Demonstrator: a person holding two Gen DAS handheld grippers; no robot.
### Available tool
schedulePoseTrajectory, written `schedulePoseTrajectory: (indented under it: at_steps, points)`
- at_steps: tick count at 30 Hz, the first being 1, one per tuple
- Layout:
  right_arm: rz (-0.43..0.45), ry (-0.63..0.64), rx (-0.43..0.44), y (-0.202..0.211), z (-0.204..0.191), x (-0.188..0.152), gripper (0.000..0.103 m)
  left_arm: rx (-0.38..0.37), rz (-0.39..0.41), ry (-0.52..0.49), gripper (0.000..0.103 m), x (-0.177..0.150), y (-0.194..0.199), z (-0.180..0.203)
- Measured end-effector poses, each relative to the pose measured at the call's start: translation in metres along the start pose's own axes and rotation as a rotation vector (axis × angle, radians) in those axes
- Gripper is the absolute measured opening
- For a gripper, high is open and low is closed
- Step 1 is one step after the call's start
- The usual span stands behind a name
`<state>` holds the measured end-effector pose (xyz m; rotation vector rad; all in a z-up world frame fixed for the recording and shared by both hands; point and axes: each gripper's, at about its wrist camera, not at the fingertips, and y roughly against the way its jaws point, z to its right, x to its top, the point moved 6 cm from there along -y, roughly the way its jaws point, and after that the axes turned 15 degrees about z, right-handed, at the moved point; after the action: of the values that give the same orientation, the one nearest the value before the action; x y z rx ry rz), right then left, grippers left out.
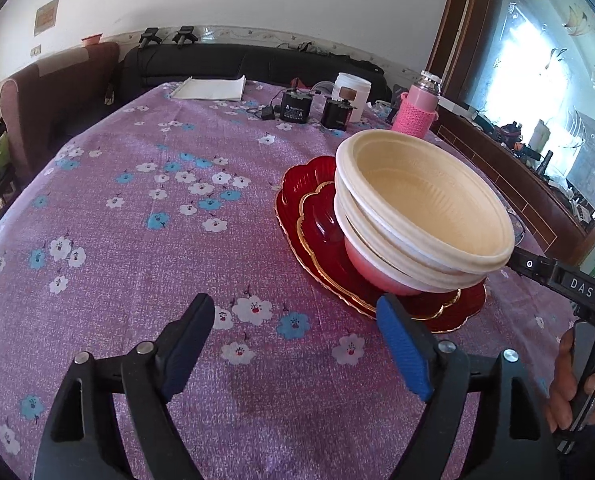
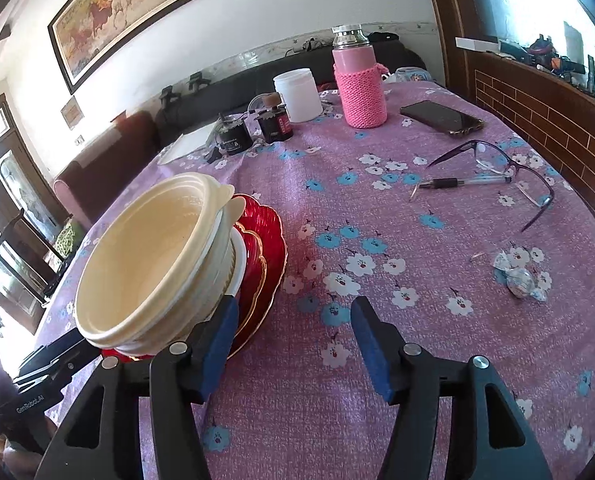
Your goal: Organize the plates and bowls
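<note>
Table under purple floral cloth (image 1: 177, 240); sofa and wall beyond. Left gripper (image 1: 297, 320) stood wide, empty; stacked bowls (image 1: 425, 216) on red plates (image 1: 309, 184) lay right of its jaws. Right gripper (image 2: 293, 320) spread, empty (stack at its left jaw); bare cloth ahead, glasses (image 2: 497, 164) beyond right.

My right gripper (image 2: 293, 320) stands open over the flowered tablecloth (image 2: 377, 420), nothing between its blue pads (image 2: 371, 344). Just left of it, cream bowls (image 2: 153, 256) sit nested on stacked red plates (image 2: 263, 252); the left pad overlaps the plates' rim. Ahead to the right lie a pen (image 2: 463, 182) and glasses (image 2: 497, 160). Farther ahead stands a pink-sleeved bottle (image 2: 359, 80).
</note>
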<state>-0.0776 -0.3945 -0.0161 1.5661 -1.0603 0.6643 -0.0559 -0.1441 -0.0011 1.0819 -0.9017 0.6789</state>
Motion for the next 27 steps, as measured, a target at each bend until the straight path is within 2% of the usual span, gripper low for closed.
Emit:
schedulePoseTrajectory:
  at_steps: [6, 8, 10, 12, 16, 23, 26, 27]
  points:
    - [0.102, 0.054, -0.023, 0.022, -0.012, -0.016, 0.081, 0.014, 0.119, -0.142, 0.102, 0.002, 0.024, 0.023]
    - [0.118, 0.080, -0.026, 0.024, -0.019, -0.021, 0.086, 0.022, 0.150, -0.178, 0.103, 0.004, 0.029, 0.029]
    - [0.133, 0.120, -0.013, 0.027, -0.027, -0.022, 0.089, 0.002, 0.154, -0.183, 0.103, 0.004, 0.030, 0.032]
    - [0.159, 0.144, -0.011, 0.030, -0.032, -0.021, 0.095, -0.008, 0.154, -0.183, 0.103, 0.005, 0.030, 0.032]
    - [0.170, 0.174, -0.006, 0.032, -0.040, -0.023, 0.100, -0.004, 0.155, -0.188, 0.103, 0.005, 0.031, 0.034]
    - [0.155, 0.173, -0.014, 0.028, -0.038, -0.023, 0.102, -0.013, 0.169, -0.194, 0.103, 0.009, 0.036, 0.034]
    - [0.137, 0.172, -0.010, 0.025, -0.038, -0.025, 0.102, 0.047, 0.200, -0.255, 0.103, 0.010, 0.042, 0.035]
    - [0.135, 0.170, -0.011, 0.025, -0.038, -0.025, 0.102, 0.090, 0.209, -0.266, 0.103, 0.011, 0.043, 0.033]
